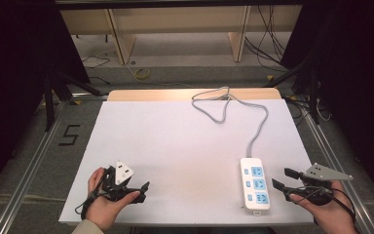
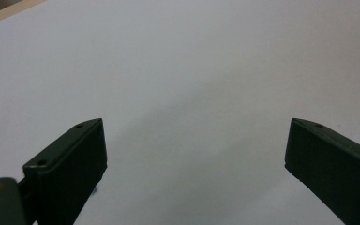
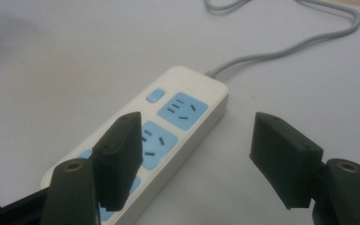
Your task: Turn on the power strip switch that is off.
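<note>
A white power strip [image 1: 255,185] with three blue sockets lies on the white table sheet [image 1: 175,141] at the front right. Its grey cable [image 1: 255,131] runs back and loops at the far edge. My right gripper [image 1: 284,178] is held just right of the strip, open, with nothing between its jaws. In the right gripper view the strip [image 3: 183,110] lies ahead and passes under the left jaw of that gripper [image 3: 194,145], apart from it. My left gripper [image 1: 143,191] rests at the front left, open over bare sheet. In its own view the left gripper [image 2: 194,140] holds nothing.
The wooden table edge [image 1: 146,94] shows beyond the sheet. Behind it stand shelving legs [image 1: 236,44] and loose floor cables [image 1: 268,44]. Metal rails [image 1: 34,161] run along both sides of the table. The strip's cable [image 3: 281,51] curves off toward the back.
</note>
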{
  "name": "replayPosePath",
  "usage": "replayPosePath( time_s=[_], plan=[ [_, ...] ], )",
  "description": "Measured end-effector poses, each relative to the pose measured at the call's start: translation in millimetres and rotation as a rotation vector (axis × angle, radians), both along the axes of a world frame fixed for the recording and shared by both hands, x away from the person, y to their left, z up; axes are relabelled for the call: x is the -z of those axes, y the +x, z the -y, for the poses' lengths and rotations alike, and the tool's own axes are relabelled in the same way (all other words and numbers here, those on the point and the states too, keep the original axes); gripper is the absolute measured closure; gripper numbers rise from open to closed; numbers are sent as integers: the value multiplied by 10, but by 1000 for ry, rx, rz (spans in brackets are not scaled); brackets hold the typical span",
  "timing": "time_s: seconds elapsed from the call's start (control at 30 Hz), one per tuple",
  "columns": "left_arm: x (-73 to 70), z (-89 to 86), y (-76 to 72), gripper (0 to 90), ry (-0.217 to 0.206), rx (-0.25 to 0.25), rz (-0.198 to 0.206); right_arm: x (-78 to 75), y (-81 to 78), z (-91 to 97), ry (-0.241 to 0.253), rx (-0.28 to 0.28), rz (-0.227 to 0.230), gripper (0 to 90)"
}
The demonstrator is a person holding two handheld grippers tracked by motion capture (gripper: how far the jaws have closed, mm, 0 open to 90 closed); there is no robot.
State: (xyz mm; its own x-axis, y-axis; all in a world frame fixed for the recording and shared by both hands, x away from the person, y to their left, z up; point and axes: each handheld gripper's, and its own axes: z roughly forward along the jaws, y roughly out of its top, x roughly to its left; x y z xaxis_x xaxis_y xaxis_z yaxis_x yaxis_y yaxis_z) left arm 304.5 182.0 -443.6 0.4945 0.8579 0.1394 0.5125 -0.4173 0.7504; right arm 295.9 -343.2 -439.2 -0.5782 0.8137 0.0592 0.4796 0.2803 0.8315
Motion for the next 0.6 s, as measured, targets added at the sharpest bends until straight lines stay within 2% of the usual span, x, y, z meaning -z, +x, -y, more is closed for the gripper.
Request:
replayPosePath(
  time_s=[0.13,0.33,0.57,0.6],
  plan=[
    [0,9,7,54,5,7,-1,-17,-8,0,-2,0,18,413],
    [3,-15,4,61,-4,-4,-2,-38,-14,-30,-10,-5,20,503],
    [2,-10,7,68,-7,-4,-2,-90,-21,-28,-26,-5,62,761],
    [3,-9,8,68,-8,-4,-2,-90,-21,-28,-26,-5,62,761]
  ],
)
